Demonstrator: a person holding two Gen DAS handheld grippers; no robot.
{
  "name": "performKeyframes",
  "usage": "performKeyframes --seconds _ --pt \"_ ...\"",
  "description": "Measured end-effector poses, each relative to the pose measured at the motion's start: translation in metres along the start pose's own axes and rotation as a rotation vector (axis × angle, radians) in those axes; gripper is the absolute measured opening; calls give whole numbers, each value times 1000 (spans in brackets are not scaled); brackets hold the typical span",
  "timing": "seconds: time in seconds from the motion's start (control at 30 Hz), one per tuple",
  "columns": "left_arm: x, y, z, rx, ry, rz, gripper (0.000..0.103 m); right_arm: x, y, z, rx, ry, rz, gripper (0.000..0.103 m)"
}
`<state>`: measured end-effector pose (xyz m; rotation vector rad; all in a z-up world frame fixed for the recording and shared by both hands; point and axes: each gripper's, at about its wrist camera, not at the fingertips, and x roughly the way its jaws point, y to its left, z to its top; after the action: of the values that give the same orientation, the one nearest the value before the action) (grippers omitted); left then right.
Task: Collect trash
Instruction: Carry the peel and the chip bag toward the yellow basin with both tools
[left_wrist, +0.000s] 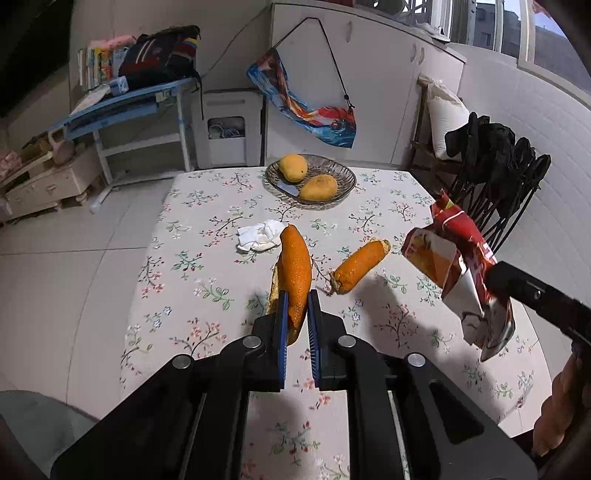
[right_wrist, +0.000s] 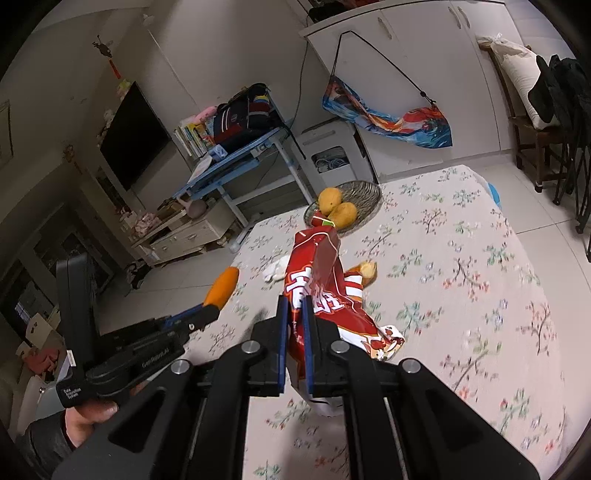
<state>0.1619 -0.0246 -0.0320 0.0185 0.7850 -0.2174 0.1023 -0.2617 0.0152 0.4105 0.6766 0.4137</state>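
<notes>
Left hand-held gripper (left_wrist: 295, 306) pinching orange peel (left_wrist: 294, 275), right hand-held gripper (right_wrist: 293, 314) clamping red wrapper (right_wrist: 325, 291) (tissue (left_wrist: 260, 236) clearer from left)

Left gripper (left_wrist: 297, 301) raised, jaws clamped; right gripper (right_wrist: 295, 308) raised, jaws clamped.

Tissue (left_wrist: 260, 235) before basket (left_wrist: 343, 176) on table (left_wrist: 207, 206).

My red snack bag (right_wrist: 325, 295) hides most of the second peel (right_wrist: 365, 271) and the tissue (right_wrist: 275, 269).
</notes>
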Motion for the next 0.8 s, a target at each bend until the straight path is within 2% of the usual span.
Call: performKeyframes --seconds 0.43,0.8 --pt "-34 -11 -28 37 -26 25 10 -20 11 -21 -5 -12 20 8" --pt "-64 -23 -72 56 -13 14 10 -45 19 -63 40 5 46 9"
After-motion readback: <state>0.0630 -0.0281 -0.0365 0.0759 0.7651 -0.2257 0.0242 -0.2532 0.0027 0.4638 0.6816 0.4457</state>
